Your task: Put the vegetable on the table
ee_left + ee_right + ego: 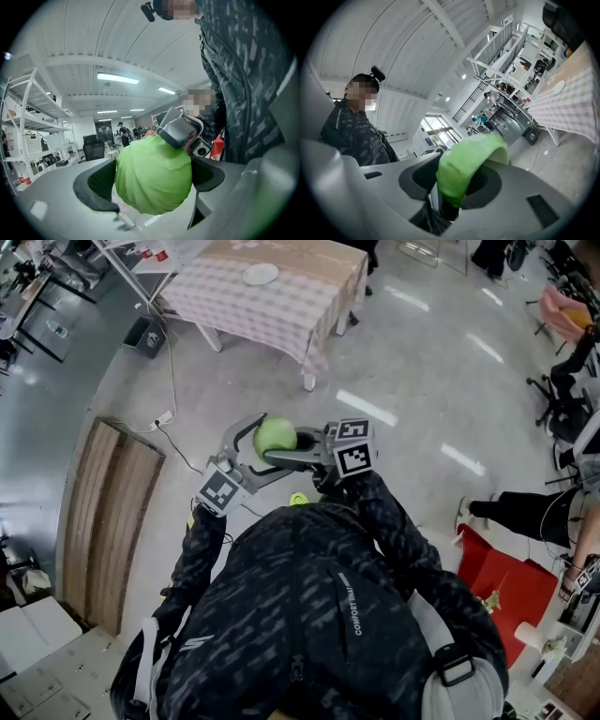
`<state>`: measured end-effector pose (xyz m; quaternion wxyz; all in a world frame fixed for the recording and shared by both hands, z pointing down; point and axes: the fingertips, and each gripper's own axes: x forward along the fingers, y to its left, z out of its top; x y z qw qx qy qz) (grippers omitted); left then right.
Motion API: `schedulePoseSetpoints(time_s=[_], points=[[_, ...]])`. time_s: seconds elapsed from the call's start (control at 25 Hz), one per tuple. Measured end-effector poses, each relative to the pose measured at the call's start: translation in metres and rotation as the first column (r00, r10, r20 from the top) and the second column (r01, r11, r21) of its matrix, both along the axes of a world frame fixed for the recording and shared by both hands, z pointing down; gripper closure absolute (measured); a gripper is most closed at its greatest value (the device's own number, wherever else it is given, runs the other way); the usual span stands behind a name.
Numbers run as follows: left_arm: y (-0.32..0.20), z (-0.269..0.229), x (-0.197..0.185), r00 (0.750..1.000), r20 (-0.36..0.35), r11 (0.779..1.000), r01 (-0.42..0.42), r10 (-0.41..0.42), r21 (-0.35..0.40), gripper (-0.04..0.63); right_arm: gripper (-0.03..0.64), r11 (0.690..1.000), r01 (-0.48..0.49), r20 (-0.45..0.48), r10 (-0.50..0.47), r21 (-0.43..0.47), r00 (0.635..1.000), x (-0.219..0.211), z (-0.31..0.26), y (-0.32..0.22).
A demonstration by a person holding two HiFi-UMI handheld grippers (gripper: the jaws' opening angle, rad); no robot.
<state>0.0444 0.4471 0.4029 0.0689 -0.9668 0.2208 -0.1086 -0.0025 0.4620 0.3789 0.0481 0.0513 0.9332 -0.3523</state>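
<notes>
A round green cabbage is held up in front of the person's chest, over the grey floor. My left gripper curves round it from the left and is shut on it; in the left gripper view the cabbage fills the gap between the jaws. My right gripper reaches in from the right and grips the same cabbage, whose green leaf is pinched between its jaws. The right gripper's jaw tip rests on the cabbage's top. The table, under a checked cloth, stands far ahead.
A white plate lies on the table. A long wooden board lies on the floor at the left, with a cable and power strip near it. A red box and a seated person's legs are at the right.
</notes>
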Motion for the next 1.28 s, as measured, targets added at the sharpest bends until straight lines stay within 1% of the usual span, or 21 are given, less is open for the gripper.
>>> schedulePoseSetpoints(time_s=[0.2, 0.72, 1.0, 1.28], points=[[0.002, 0.003, -0.009, 1.0, -0.002, 1.0, -0.002, 0.002, -0.002, 0.129, 0.499, 1.0, -0.003, -0.009, 0.003, -0.002, 1.0, -0.009, 0.003, 0.002], [-0.006, 0.009, -0.015, 1.0, -0.016, 1.0, 0.009, -0.009, -0.013, 0.13, 0.499, 1.0, 0.01, -0.042, -0.01, -0.012, 0.999, -0.016, 0.01, -0.005], [-0.032, 0.013, -0.013, 0.999, -0.004, 0.999, 0.04, -0.041, -0.022, 0.13, 0.499, 0.999, 0.042, -0.036, -0.043, -0.022, 0.998, -0.014, 0.014, -0.03], [-0.081, 0.014, -0.019, 0.997, 0.002, 0.997, 0.078, -0.078, -0.026, 0.129, 0.499, 0.996, 0.08, -0.03, -0.081, -0.031, 0.996, -0.02, 0.015, -0.077]])
